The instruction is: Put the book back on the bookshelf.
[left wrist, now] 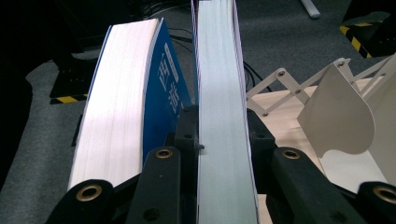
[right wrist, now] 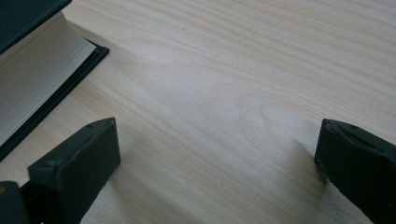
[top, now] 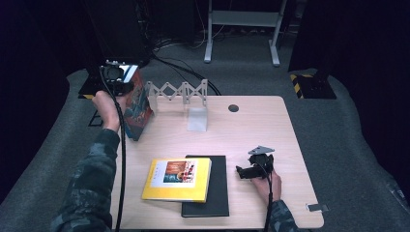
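Pale page edges of the gripped book (left wrist: 224, 116) run up between the left claw (left wrist: 223, 144), its jaws clamped on it; its cover is cut off there. Just beside it stands a blue book (left wrist: 161, 107), its title only partly readable. In the high view both sit at the tabletop's (top: 256, 125) far left edge, near the white folding rack (top: 179, 92). Well apart, the right claw (right wrist: 217, 154) rests with jaws apart over bare wood beside the black book (right wrist: 28, 14).
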Demonstrator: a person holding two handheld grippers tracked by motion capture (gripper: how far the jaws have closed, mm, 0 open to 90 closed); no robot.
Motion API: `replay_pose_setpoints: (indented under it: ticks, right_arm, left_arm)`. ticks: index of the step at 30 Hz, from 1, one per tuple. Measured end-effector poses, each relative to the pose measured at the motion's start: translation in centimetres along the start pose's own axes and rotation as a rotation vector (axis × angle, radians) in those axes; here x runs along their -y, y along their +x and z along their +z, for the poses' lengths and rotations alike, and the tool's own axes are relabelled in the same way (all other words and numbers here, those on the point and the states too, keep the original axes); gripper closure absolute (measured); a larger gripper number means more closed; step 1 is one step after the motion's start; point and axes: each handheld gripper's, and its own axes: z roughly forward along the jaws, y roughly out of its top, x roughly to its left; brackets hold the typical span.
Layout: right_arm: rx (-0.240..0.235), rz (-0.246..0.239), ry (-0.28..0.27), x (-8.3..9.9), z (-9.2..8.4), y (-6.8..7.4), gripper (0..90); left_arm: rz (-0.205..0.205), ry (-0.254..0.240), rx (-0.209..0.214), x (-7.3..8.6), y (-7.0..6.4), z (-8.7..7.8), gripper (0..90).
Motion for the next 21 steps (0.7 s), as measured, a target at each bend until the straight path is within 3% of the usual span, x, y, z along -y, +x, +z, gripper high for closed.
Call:
replay_pose_setpoints:
  ticks: [15, 21]
  right_arm:
    - [-0.002, -0.002, 0.009, 0.0, 0.0, 0.0, 0.0]
    - [0.000, 0.001, 0.006, 0.0, 0.0, 0.0, 0.0]
  left_arm:
    - [0.003, 0.009, -0.020, -0.5, -1.2, 3.2, 72.5]
    - [-0.043, 0.013, 0.007, -0.5, -1.0, 4.3, 72.4]
